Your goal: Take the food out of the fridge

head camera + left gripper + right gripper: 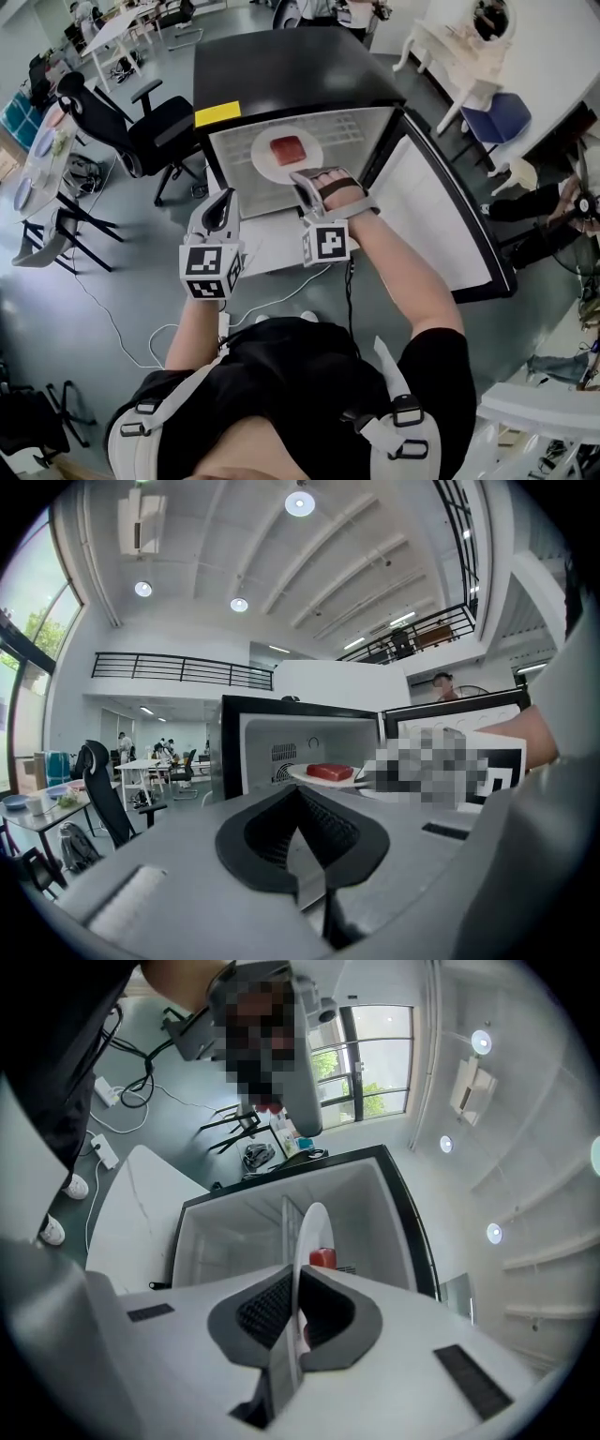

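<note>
A white plate (265, 161) carrying a red block of food (288, 149) hangs in front of the open black fridge (281, 70). My right gripper (307, 180) is shut on the plate's near rim. In the right gripper view the plate (313, 1227) stands edge-on between the jaws, with the red food (322, 1258) beside it and the white fridge interior (234, 1232) behind. My left gripper (223, 199) hovers left of the plate, jaws shut on nothing. From the left gripper view (300, 794) the plate (323, 779) and food (330, 772) show ahead, at the fridge mouth.
The fridge door (441, 216) swings open to the right. A black office chair (141, 127) stands left of the fridge, and a white cable (103, 309) runs over the floor. A white table and a blue chair (502, 117) are at the back right.
</note>
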`<state>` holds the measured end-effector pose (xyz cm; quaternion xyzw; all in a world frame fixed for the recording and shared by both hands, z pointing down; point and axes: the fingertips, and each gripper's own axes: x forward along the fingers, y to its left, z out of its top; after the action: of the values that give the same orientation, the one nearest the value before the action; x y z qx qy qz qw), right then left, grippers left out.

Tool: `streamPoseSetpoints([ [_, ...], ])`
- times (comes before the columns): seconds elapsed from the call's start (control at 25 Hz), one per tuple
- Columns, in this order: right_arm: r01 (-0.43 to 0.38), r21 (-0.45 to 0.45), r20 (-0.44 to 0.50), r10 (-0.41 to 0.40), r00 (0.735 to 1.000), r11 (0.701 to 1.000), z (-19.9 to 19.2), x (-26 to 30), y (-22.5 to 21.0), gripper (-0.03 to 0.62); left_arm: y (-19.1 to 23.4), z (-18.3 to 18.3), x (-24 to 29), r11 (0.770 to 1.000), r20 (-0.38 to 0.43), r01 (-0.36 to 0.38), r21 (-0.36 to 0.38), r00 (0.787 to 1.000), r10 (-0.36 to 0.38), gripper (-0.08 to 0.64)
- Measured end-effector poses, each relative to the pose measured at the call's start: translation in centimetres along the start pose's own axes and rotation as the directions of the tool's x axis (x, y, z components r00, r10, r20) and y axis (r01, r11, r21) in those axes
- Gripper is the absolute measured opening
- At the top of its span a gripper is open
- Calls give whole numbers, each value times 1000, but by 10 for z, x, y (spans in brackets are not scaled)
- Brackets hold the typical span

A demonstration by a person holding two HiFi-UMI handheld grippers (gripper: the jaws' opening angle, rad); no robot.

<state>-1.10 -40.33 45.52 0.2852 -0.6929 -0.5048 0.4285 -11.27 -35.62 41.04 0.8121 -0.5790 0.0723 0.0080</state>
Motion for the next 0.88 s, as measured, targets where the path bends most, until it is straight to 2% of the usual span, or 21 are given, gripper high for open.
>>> streamPoseSetpoints([
  [0.16,29,14,-17,-29,999,999,-3,-21,-12,17,-8,0,5,999,3,32,1,999,-32,0],
  [0.36,23,-8,-82,-24,996,1000,-15,-44,-16,17,-22,2,12,997,7,79,7,997,-79,0],
  [0.88,-3,14,-190,5,982,1000,-32,-84,8,18,-50,-4,18,984,-5,175,15,985,-175,0],
])
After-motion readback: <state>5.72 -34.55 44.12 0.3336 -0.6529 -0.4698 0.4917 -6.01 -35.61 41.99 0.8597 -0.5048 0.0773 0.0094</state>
